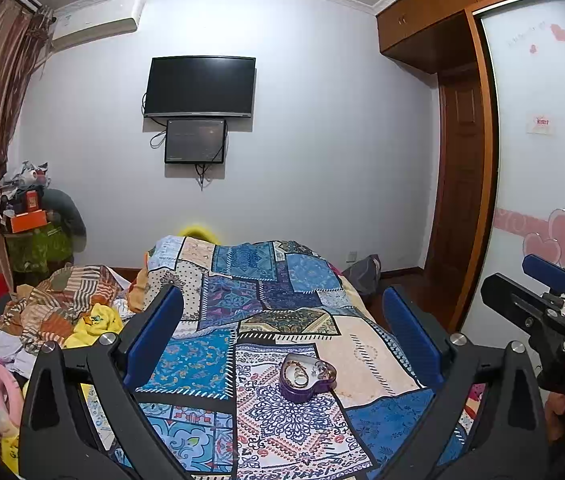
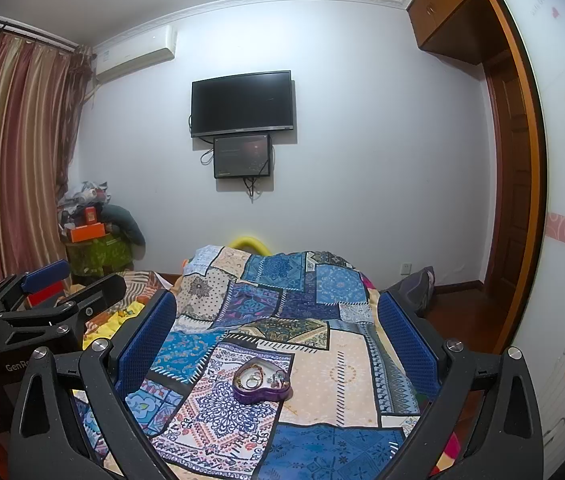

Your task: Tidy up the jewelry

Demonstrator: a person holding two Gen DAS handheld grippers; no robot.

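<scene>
- Work on the jewelry looked either barely begun or nearly finished; the views could not settle which. No loose pieces showed on the patchwork bedspread (image 1: 218, 360), and everything visible already lay inside the heart-shaped tin (image 1: 307, 377).
- The left claw (image 1: 282, 344) stood wide open with nothing between its blue pads, raised above the bed and aimed across it, the tin framed low between its fingers.
- The right claw (image 2: 278, 336) was likewise spread apart and empty, held beside the left one; each showed at the edge of the other's view.
- What remained, as a judgement: sorting the pieces within the tin, or closing it, though no lid was in view.
- The tin sat on the bedspread near the close end of the bed, on a white panel with dark blue pattern. It was purple-walled, open at the top, and shallow.
- Inside lay a gold-coloured chain or bracelet, a ring or two, and some darker small pieces on the right side; finer detail was too small to tell.
</scene>
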